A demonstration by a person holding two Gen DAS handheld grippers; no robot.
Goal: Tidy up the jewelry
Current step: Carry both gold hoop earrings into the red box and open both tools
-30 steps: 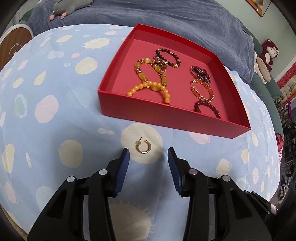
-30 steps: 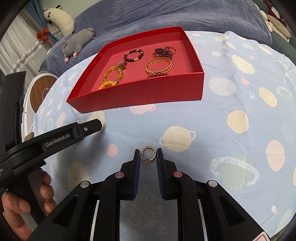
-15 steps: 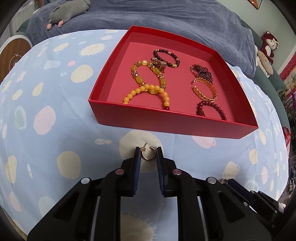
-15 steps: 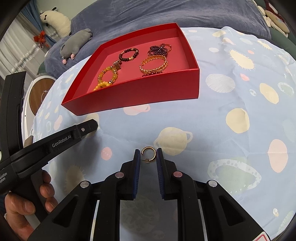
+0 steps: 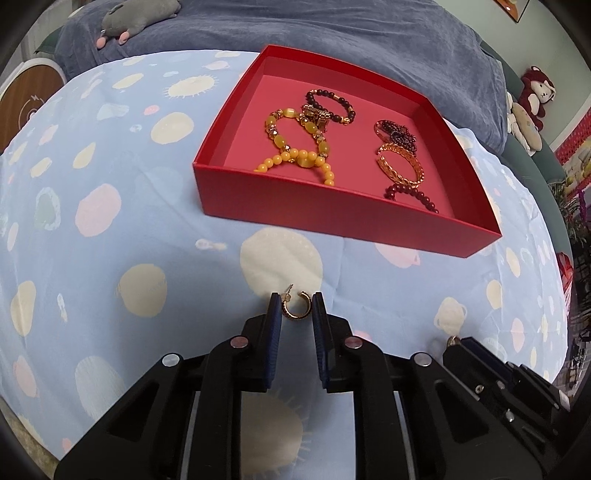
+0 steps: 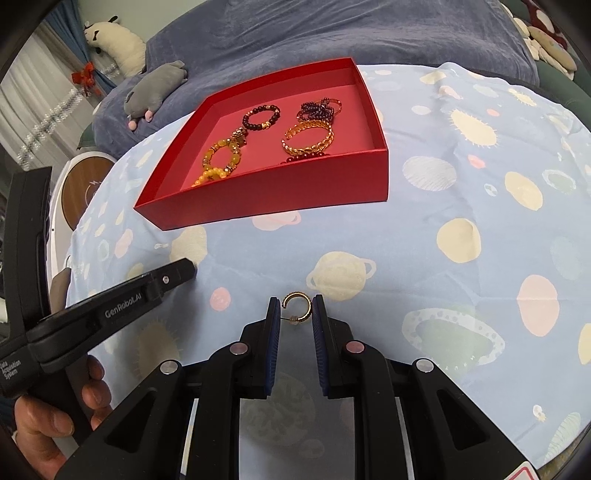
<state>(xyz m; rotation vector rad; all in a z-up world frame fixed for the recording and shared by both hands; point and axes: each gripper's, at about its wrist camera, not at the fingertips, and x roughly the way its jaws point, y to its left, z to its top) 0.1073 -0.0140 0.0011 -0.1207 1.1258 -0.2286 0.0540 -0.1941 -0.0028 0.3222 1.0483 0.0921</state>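
Note:
My left gripper [image 5: 296,305] is shut on a small gold hoop earring [image 5: 294,309], held just above the blue patterned cloth. My right gripper [image 6: 296,309] is shut on a second gold hoop earring [image 6: 297,308]. A red box [image 5: 343,214] lies ahead on the cloth and holds yellow bead bracelets [image 5: 295,151], a dark bead bracelet [image 5: 332,105], a gold chain bangle [image 5: 400,166] and dark red bead pieces [image 5: 397,131]. The box also shows in the right wrist view [image 6: 273,195], beyond my right gripper. The left gripper's body [image 6: 110,306] shows at the left of the right wrist view.
The blue cloth with planet and sun prints [image 6: 461,240] covers a rounded table. A dark blue sofa [image 5: 332,37] with a grey plush toy [image 5: 140,14] lies behind the box. A round wooden stool [image 6: 85,184] stands at the left.
My left gripper has closed on the earring that lay on the cloth and lifted it slightly. My right gripper keeps its earring; the box sits a little nearer in its view.

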